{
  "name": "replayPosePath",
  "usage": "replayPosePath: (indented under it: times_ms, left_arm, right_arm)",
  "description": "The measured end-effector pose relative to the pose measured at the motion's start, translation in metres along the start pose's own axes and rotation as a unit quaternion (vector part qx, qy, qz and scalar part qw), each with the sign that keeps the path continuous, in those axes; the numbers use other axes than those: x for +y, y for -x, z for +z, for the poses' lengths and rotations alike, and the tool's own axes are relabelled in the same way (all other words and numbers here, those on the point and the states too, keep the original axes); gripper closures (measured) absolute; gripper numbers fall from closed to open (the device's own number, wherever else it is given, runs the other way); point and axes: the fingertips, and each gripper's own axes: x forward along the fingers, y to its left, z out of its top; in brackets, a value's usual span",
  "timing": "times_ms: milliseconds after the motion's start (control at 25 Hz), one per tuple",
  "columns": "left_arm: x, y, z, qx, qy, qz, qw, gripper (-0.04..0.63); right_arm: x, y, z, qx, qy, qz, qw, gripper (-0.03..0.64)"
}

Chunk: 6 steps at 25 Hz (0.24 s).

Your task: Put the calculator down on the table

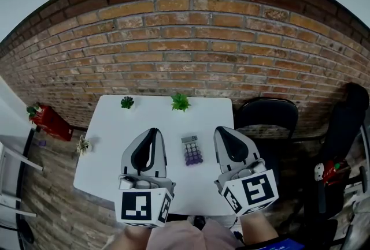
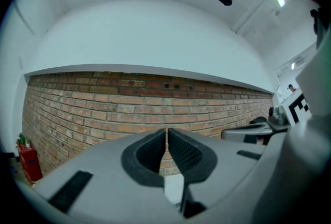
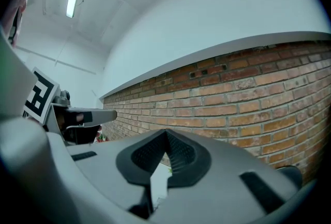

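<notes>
Left gripper (image 1: 155,130): jaws pressed together with nothing between them; its own view (image 2: 166,134) shows me the same.
Right gripper (image 1: 220,130): also pressed together and empty, confirmed in its own view (image 3: 166,135).
Calculator (image 1: 192,150): lies flat on the white desk (image 1: 110,150), between the 2 grippers and apart from both. I judge the put-down done.
Handling: I expect a light, stiff plastic slab, smooth and a little slippery, with the display end as the weak part.
Hold: I would pinch it across its 2 long edges near the middle, clear of the display.
Hard to see: neither gripper view shows the calculator, mostly brick wall (image 2: 103,109). In the head view it is small, I cannot read the keys, and the grippers' bodies hide the desk's near edge.
</notes>
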Motion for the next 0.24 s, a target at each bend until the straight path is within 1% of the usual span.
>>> replayPosePath:
  times_ms: [240]
  left_arm:
    - [0.0027,-0.0013,-0.006,0.003,0.0,-0.002,1.0,0.574]
  right_arm:
    - [0.0026,-0.0034,-0.0041,0.002,-0.002,0.001,1.0,0.62]
